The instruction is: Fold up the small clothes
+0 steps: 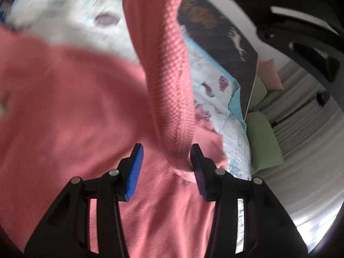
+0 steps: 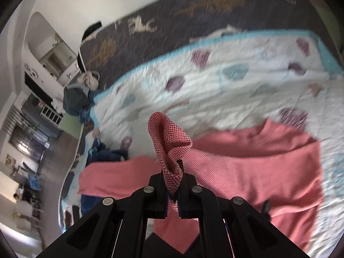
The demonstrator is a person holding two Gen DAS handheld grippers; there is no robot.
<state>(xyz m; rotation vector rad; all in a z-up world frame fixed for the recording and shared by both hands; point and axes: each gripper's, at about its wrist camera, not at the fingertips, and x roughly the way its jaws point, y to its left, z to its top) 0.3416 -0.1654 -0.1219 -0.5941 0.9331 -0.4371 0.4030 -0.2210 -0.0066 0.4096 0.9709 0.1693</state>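
— We find the garment point(image 2: 247, 161) spread flat on the quilt point(image 2: 215, 75), which lies over a bedspread point(image 2: 172, 21) running behind it.

— We confirm. One fold of the garment rises between the right gripper's point(image 2: 173, 193) jaws; another hangs against one pad of the left gripper point(image 1: 166, 167). A heap of clothes point(image 2: 75, 103) sits at the quilt's left corner, pillows point(image 1: 264, 137) at its right edge.

The pink knit garment point(image 2: 268, 163) lay spread on the bed beneath and ahead of the right gripper point(image 2: 173, 193), one bunched edge pinched between its pads and rising in a fold; another strip point(image 1: 163, 75) hung against the left gripper's point(image 1: 165, 167) right pad.
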